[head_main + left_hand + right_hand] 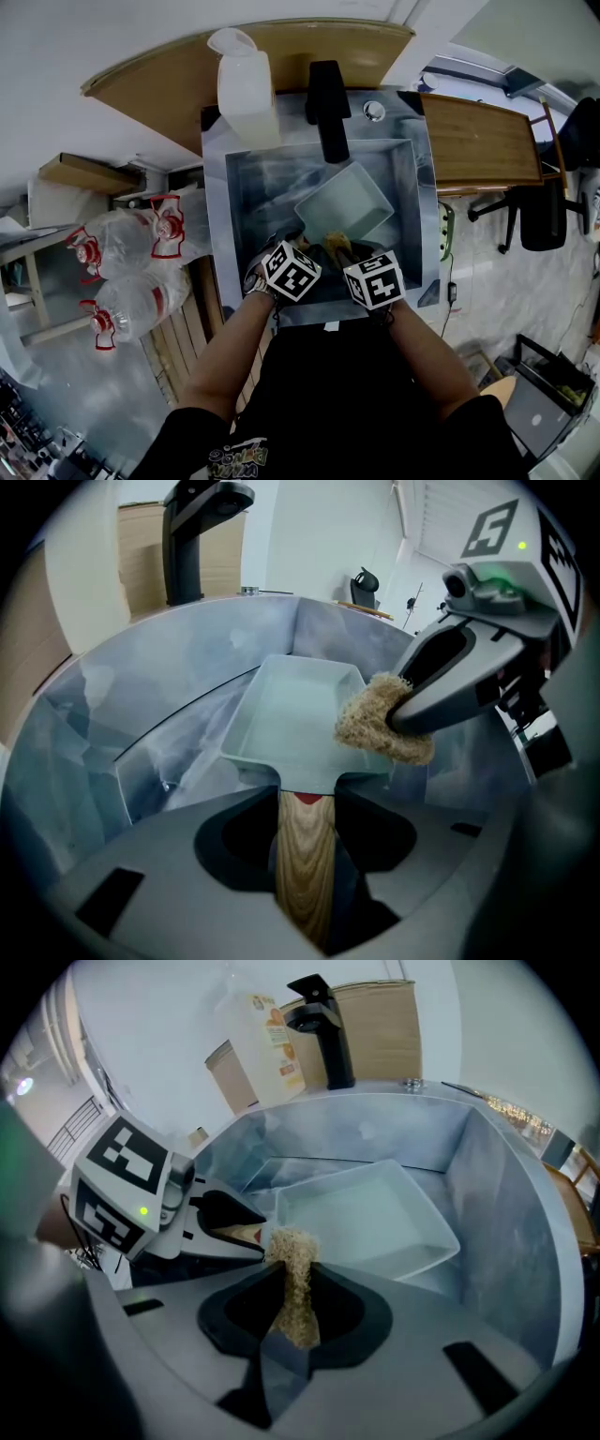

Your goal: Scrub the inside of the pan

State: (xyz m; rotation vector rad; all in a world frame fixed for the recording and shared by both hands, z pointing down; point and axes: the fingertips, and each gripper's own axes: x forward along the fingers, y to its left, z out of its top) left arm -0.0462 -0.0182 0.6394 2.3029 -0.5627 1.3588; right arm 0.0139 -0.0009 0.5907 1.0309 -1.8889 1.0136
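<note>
A pale green rectangular pan (343, 208) (298, 716) (361, 1213) rests tilted inside the steel sink (221, 216). Its wooden handle (304, 855) runs between the jaws of my left gripper (305, 874), which is shut on it. My right gripper (292, 1307) is shut on a tan fibrous scrubber (292, 1274) (380, 719) (337, 246). The scrubber sits at the pan's near right rim, close to the handle end. In the head view both grippers (292, 271) (374, 279) sit side by side at the sink's front edge.
A black faucet (327, 105) (195, 532) (323, 1026) stands behind the sink, its spout over the basin. A translucent jug (246, 84) is at the back left corner. A wooden counter (478, 139) lies right of the sink. Water bottles (127, 248) lie on the floor at left.
</note>
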